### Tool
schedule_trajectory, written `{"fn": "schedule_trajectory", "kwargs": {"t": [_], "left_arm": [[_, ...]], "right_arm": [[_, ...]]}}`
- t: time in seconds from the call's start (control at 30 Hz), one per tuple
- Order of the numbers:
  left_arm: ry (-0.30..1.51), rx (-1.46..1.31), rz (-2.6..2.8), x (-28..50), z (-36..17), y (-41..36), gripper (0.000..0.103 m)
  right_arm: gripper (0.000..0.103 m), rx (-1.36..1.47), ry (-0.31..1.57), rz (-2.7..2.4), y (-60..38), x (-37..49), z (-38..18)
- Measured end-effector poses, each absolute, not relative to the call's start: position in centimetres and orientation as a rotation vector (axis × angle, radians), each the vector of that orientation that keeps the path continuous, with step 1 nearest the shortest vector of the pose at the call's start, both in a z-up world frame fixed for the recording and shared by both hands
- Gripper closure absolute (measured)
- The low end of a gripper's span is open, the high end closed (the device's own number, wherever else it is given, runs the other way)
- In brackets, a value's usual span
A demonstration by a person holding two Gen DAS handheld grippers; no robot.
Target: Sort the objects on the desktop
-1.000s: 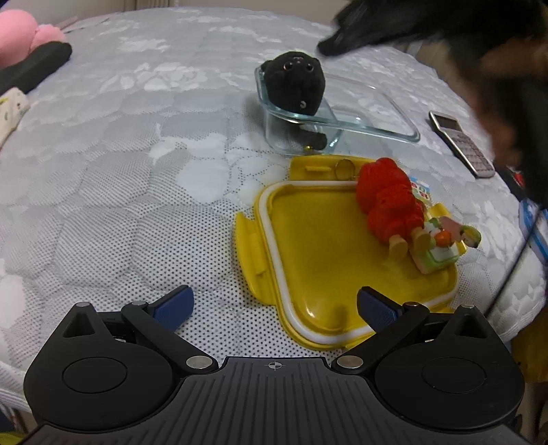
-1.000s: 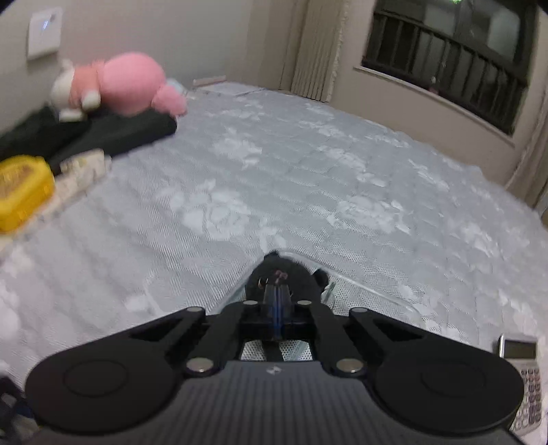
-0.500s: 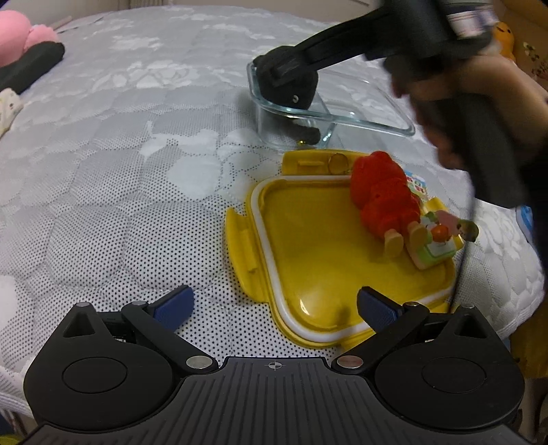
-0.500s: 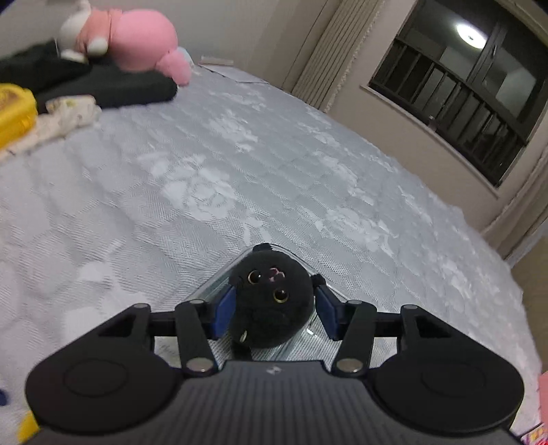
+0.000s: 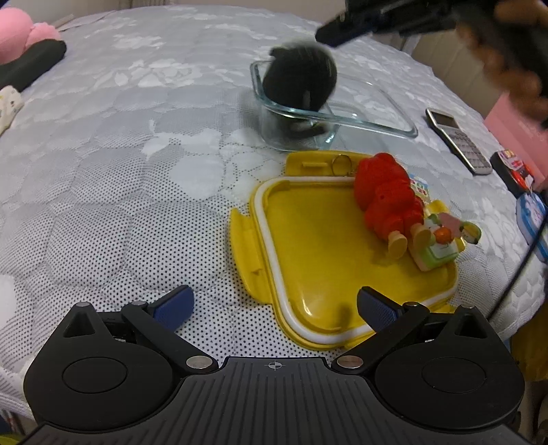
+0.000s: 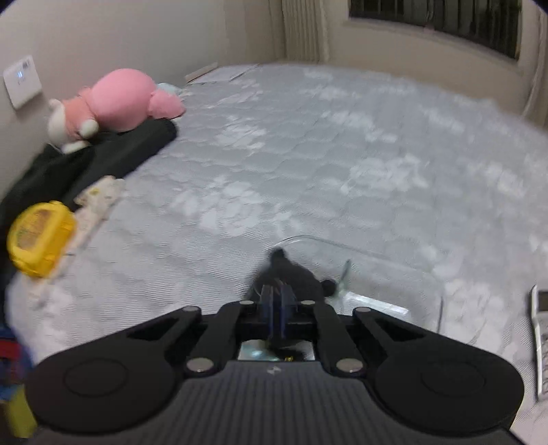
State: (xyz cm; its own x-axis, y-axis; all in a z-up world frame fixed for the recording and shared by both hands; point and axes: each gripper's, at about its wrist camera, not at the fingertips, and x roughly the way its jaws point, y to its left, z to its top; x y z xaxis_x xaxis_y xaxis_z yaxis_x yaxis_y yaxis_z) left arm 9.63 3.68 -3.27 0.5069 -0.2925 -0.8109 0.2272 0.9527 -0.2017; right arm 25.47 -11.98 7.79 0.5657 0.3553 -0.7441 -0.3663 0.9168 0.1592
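Observation:
A black plush ball [image 5: 301,78] sits blurred in the left end of a clear glass container [image 5: 376,116]. My right gripper [image 5: 325,32], held by a hand, hovers just above and to the right of it. In the right wrist view that gripper [image 6: 277,301] is shut, its blue pads together, with the plush [image 6: 294,274] just beyond the tips over the container [image 6: 359,253]. I cannot tell whether fur is pinched. My left gripper [image 5: 274,306] stands open over the near edge of a yellow lid [image 5: 308,246]. A red bear toy [image 5: 387,198] and a small figure [image 5: 441,243] lie on the lid.
All of this lies on a grey quilted mattress. A calculator [image 5: 459,140] lies right of the container, with a pink box [image 5: 513,137] and small cards near the right edge. At the far left are a pink plush [image 6: 116,102], black cloth [image 6: 102,157] and a yellow box [image 6: 41,236].
The right gripper opened around the black plush half a second ago, then shut and pulled back up to the right. The plush now looks blurred. The left gripper has not moved.

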Motion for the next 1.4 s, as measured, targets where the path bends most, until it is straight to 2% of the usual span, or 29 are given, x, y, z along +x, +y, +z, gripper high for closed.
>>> {"fn": "schedule_trajectory", "kwargs": {"t": [0.07,0.1,0.2,0.23,0.37,0.43,0.57,0.73,0.8,0.87,0.9,0.93,0.97,1.0,1.13,1.4], "left_arm": [[0.991,-0.068,-0.316,9.6,-3.3,3.5,0.0],[0.991,-0.063,-0.317,9.6,-3.3,3.5,0.0],[0.991,-0.057,-0.315,9.5,-3.4,3.7,0.0],[0.991,-0.063,-0.312,9.5,-3.4,3.9,0.0],[0.987,-0.108,-0.301,9.8,-3.3,4.6,0.0],[0.987,-0.111,-0.301,9.9,-3.3,4.5,0.0],[0.988,-0.073,-0.307,9.6,-3.3,4.0,0.0],[0.993,-0.083,-0.305,9.8,-3.5,4.3,0.0],[0.994,-0.089,-0.304,9.9,-3.5,4.3,0.0],[0.994,-0.085,-0.304,9.9,-3.6,4.3,0.0],[0.994,-0.081,-0.304,9.9,-3.6,4.2,0.0],[0.993,-0.078,-0.303,9.9,-3.6,4.2,0.0],[0.993,-0.075,-0.303,9.9,-3.6,4.1,0.0],[0.992,-0.074,-0.304,9.8,-3.6,4.1,0.0],[0.991,-0.079,-0.308,9.7,-3.6,4.3,0.0],[0.99,-0.08,-0.304,9.8,-3.6,4.3,0.0]], "right_arm": [[0.096,-0.046,0.842,0.386,-11.5,26.1,8.0],[0.09,-0.091,0.816,0.355,-11.0,26.3,7.9],[0.061,-0.201,0.711,0.335,-10.2,25.2,7.4],[0.058,-0.239,0.671,0.353,-9.9,24.3,7.2],[0.06,-0.392,0.641,0.361,-9.1,20.9,4.9],[0.067,-0.402,0.656,0.365,-8.8,20.2,3.8],[0.072,-0.348,0.786,0.346,-7.8,22.5,1.3],[0.073,-0.372,0.695,0.268,-7.3,25.5,0.8],[0.072,-0.351,0.703,0.26,-7.3,27.0,0.7],[0.062,-0.329,0.715,0.264,-7.3,27.8,0.9],[0.051,-0.326,0.72,0.265,-7.3,28.0,0.9],[0.044,-0.324,0.725,0.269,-7.3,28.2,0.8],[0.043,-0.322,0.731,0.273,-7.3,28.4,0.6],[0.043,-0.323,0.734,0.272,-7.2,28.5,0.2],[0.056,-0.264,0.725,0.262,-7.7,28.1,0.3],[0.056,-0.051,0.876,0.352,-11.7,27.6,4.8]]}}
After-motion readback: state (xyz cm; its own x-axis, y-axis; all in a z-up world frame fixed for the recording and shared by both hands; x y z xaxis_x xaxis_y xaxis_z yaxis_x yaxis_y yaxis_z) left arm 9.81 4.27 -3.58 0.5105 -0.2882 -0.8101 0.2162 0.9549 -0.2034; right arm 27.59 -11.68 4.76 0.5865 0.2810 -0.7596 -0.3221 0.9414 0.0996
